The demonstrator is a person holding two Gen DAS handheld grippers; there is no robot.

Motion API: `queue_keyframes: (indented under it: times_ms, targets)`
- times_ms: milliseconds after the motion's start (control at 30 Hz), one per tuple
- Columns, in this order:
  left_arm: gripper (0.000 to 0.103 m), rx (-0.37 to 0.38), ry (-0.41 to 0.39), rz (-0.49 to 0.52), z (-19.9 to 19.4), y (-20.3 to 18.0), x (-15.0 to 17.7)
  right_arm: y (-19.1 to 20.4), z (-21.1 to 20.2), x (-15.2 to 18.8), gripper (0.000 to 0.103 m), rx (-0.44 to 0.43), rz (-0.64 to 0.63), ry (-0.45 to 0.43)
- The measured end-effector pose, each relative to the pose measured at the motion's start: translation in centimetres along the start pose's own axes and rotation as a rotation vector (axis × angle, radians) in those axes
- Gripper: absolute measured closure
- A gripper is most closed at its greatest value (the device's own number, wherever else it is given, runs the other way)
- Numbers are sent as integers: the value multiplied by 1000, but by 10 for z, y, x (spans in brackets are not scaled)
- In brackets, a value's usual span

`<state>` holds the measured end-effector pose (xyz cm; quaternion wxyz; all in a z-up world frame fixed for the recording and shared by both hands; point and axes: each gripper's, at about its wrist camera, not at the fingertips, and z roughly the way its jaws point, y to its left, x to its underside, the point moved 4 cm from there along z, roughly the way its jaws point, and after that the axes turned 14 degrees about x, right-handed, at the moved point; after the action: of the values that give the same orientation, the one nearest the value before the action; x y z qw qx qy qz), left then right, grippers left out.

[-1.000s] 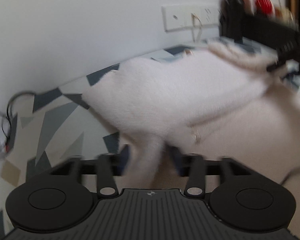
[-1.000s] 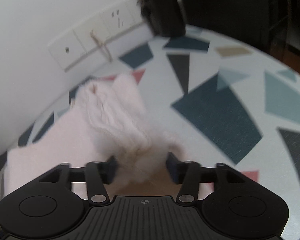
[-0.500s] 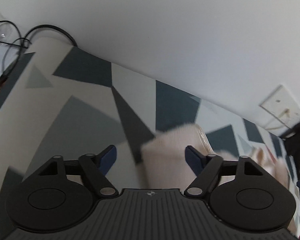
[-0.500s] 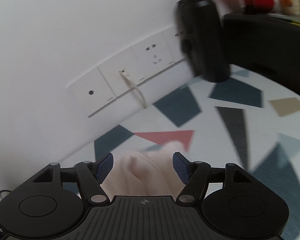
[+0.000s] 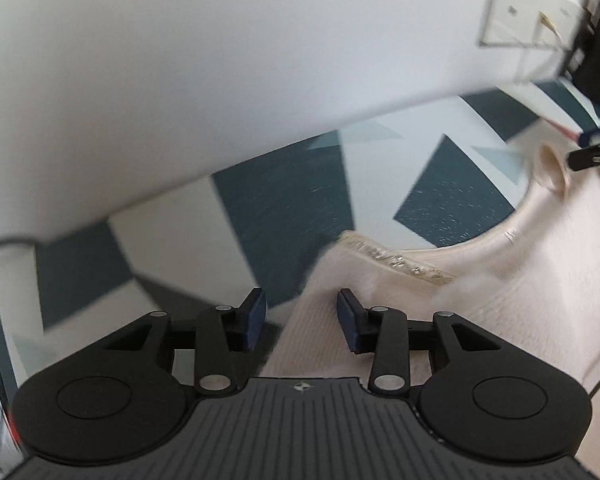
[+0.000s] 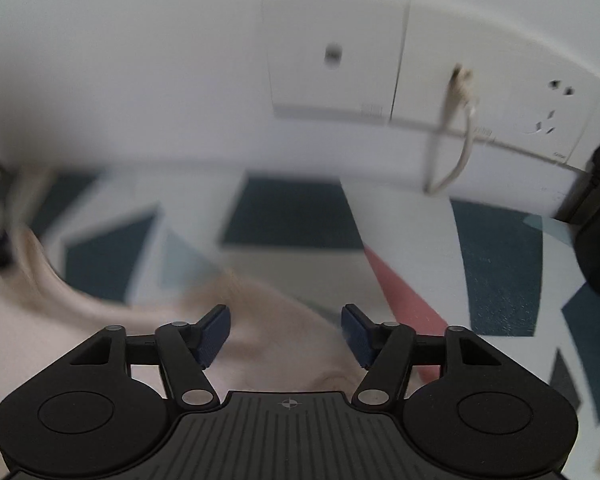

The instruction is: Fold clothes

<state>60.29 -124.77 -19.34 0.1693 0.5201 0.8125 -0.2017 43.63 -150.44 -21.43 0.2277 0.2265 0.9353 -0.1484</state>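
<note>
Cream knit garment [image 5: 512,280] spreads over the lower right of the left wrist frame, on a table [image 5: 284,204] patterned with dark triangles. The left gripper [image 5: 301,318] has its jaws parted, holding nothing, a garment edge lying between the blue pads. In the right wrist frame the right gripper [image 6: 286,334] is likewise spread, the blurred garment [image 6: 268,320] at lower centre beneath it. Wall sockets [image 6: 336,56] sit at upper centre.

Pale pink fuzzy garment [image 5: 520,280] lying flat on patterned tabletop, sparkly trimmed edge showing.
</note>
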Motion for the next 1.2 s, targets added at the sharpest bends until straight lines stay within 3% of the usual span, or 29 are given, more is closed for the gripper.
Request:
queue_keyframes:
  times_ms: [133, 200, 333, 433, 567, 600, 667, 800, 867, 933, 1000, 1067, 1100, 1167, 1200]
  targets:
    - [65, 35, 24, 42, 4, -2, -7, 9, 7, 2, 49, 4, -31, -7]
    - [95, 86, 35, 50, 4, -6, -7, 8, 8, 2, 61, -30, -1, -6]
    - [97, 38, 36, 123, 5, -22, -4, 7, 7, 1, 87, -59, 13, -20]
    - [97, -10, 3, 125, 3, -24, -7, 2, 5, 2, 93, -59, 43, -40]
    - [98, -99, -106, 228, -2, -35, -25, -14, -1, 5, 97, -15, 162, -103]
    - [98, -102, -113, 234, 2, -37, -32, -20, -2, 5, 103, 14, 202, -123]
    - [100, -121, -100, 248, 14, -39, -42, -34, 1, 6, 103, 76, 267, -144]
    - [99, -150, -77, 230, 28, -36, -43, -46, 10, 10, 103, 32, 363, -98]
    - [90, -145, -94, 181, 21, -29, -40, -49, -1, 12, 94, 31, 397, -144]
    - [69, -171, -139, 185, 5, -27, -37, -55, -17, 16, 64, 5, 476, -197]
    - [36, -197, -208, 190, -17, -28, -33, -64, -39, 25, 50, -14, 545, -258]
    - [32, -196, -285, 167, -43, -30, -29, -73, -62, 35, 30, -30, 610, -321]
    - [24, -190, -317, 136, -55, -31, -26, -77, -73, 41, 26, -38, 643, -352]
    - [12, -164, -372, 43, -76, -34, -17, -87, -97, 51, 9, -54, 708, -415]
    - [11, -138, -396, -11, -87, -35, -9, -91, -107, 59, 6, -59, 734, -439]
